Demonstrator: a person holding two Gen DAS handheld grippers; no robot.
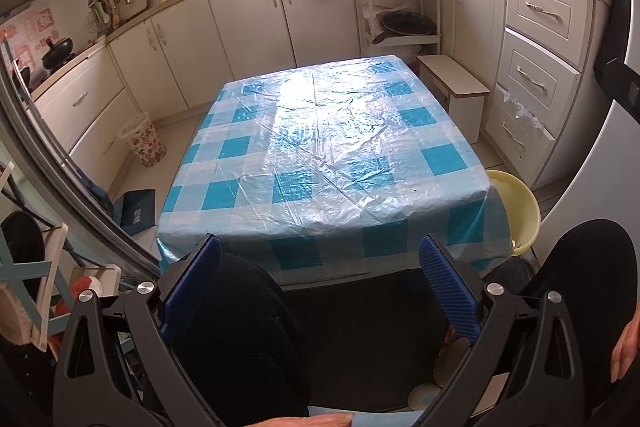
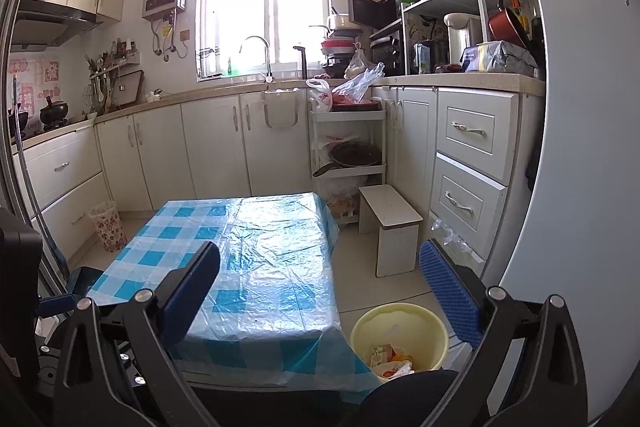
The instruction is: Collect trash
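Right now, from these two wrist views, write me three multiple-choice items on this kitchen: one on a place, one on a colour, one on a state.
1. Where does the yellow bucket stand?
A. On the table
B. On the floor by the table's near right corner
C. On the white stool

2. What colours is the checked tablecloth?
A. Red and white
B. Green and yellow
C. Blue and white

3. How are the jaws of the right gripper?
A. Open, holding nothing
B. Shut on a wrapper
C. Shut on the bucket's rim

Answers: 1 B, the bucket sits on floor tiles beside that corner; 2 C, blue squares alternate with white; 3 A, a wide gap shows between the two jaws.
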